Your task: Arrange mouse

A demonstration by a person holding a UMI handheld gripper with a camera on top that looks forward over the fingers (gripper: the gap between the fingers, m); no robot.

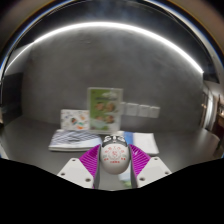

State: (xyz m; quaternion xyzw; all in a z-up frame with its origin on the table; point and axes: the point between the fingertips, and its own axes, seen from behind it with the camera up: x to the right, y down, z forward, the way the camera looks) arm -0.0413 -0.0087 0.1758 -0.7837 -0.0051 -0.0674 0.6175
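A white mouse with a red pattern on its back (116, 154) sits between my gripper's (116, 160) two fingers. The magenta pads (93, 158) press against both of its sides, so the gripper is shut on the mouse. The mouse's front end points away from me, toward the back wall. I cannot tell whether the mouse rests on the surface or is lifted off it.
A green and white upright card or box (104, 105) stands against the grey wall beyond the fingers. A striped booklet (76, 136) lies to the left ahead of the fingers, and a pale blue sheet (143, 140) lies to the right.
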